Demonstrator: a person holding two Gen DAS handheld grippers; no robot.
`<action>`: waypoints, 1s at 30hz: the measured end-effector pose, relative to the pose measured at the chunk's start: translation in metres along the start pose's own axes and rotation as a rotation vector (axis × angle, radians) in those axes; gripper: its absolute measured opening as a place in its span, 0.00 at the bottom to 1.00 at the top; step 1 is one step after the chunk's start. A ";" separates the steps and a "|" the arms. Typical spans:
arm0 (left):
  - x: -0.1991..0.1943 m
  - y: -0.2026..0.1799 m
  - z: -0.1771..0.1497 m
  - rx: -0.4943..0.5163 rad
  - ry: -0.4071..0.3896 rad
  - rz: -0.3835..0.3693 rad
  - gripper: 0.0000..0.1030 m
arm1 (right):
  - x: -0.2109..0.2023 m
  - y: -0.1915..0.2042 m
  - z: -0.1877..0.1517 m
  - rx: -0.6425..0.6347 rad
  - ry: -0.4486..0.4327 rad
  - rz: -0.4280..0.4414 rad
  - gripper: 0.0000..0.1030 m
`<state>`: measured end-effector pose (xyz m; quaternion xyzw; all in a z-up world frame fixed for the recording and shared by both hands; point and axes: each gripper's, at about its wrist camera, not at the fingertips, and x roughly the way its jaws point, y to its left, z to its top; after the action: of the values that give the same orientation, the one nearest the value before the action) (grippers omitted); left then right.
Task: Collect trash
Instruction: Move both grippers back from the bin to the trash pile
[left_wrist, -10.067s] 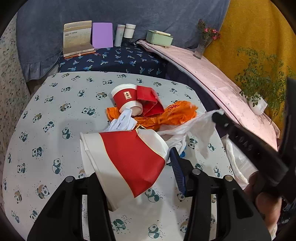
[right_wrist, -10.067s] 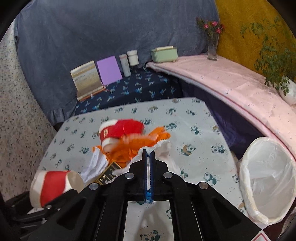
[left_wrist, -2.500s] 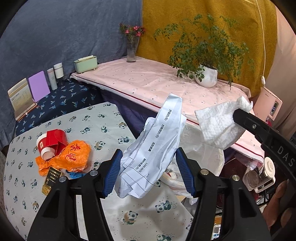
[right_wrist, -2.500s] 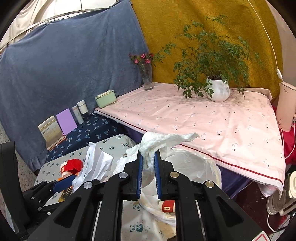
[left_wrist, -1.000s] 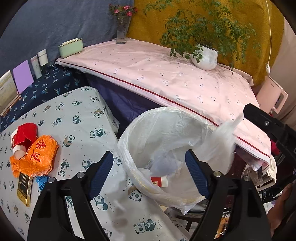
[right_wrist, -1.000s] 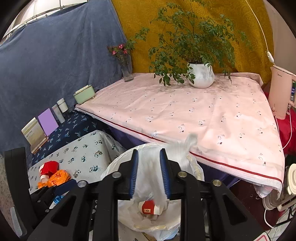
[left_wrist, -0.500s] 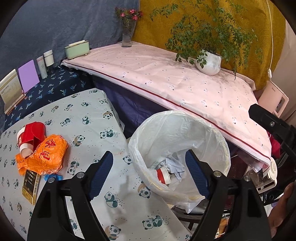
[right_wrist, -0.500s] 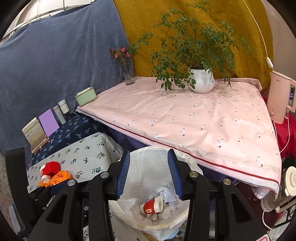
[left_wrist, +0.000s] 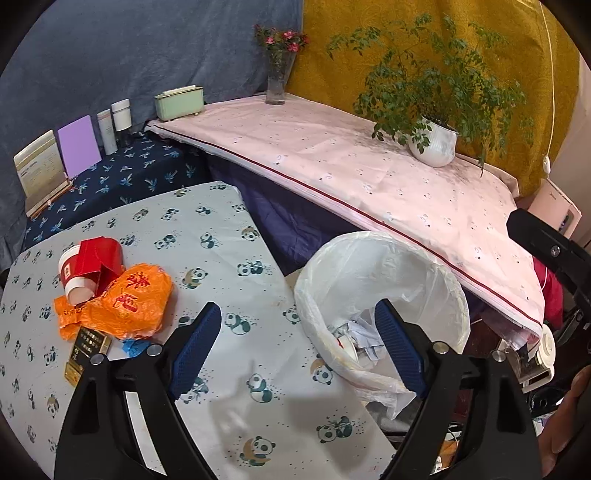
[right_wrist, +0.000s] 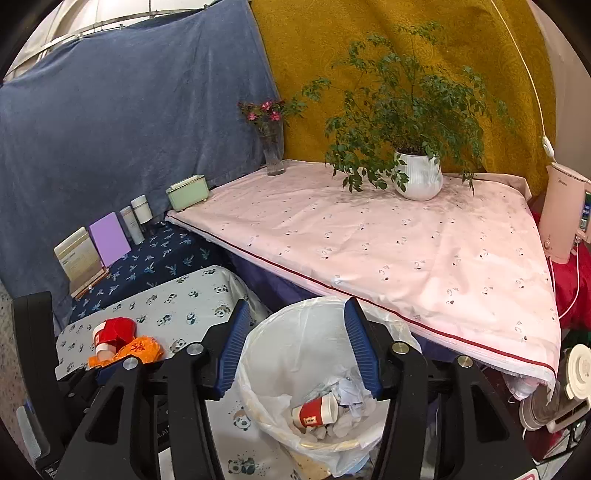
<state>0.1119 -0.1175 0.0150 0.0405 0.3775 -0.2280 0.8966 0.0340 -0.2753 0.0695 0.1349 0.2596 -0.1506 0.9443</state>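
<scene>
My left gripper (left_wrist: 295, 314) is open with nothing between its blue pads, and its jaws are opening a little more. It hangs over the panda-print table edge (left_wrist: 258, 236) beside the white-lined trash bin (left_wrist: 369, 240). My right gripper (right_wrist: 295, 306) is empty above the trash bin (right_wrist: 291, 343), and its jaws are opening. In the bin lie a red paper cup (right_wrist: 317, 408) and crumpled paper (right_wrist: 351, 391). On the table, to the left, rest another red paper cup (left_wrist: 79, 277), an orange plastic bag (left_wrist: 129, 302), a gold box (left_wrist: 86, 349) and a blue scrap (left_wrist: 135, 345).
A pink-clothed table (left_wrist: 351, 166) behind the bin carries a potted plant (left_wrist: 436, 144), a flower vase (left_wrist: 275, 85) and a green box (left_wrist: 179, 101). A navy shelf (left_wrist: 140, 173) holds a booklet, a purple card and bottles. A pink appliance (right_wrist: 565, 214) stands far right.
The white tissue dropped out of my right gripper into the bin, and its jaws spread wider. Both grippers drew back and up from the bin, so more of the table's trash shows.
</scene>
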 end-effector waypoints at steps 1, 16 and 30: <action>-0.002 0.003 0.000 -0.003 -0.002 0.002 0.79 | -0.001 0.003 0.000 -0.004 -0.001 0.004 0.54; -0.020 0.071 -0.020 -0.087 -0.011 0.098 0.87 | -0.003 0.061 -0.013 -0.081 0.027 0.068 0.59; -0.013 0.156 -0.055 -0.144 0.058 0.219 0.88 | 0.021 0.125 -0.037 -0.148 0.098 0.142 0.59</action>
<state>0.1361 0.0401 -0.0307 0.0237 0.4118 -0.0997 0.9055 0.0785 -0.1524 0.0498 0.0899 0.3059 -0.0569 0.9461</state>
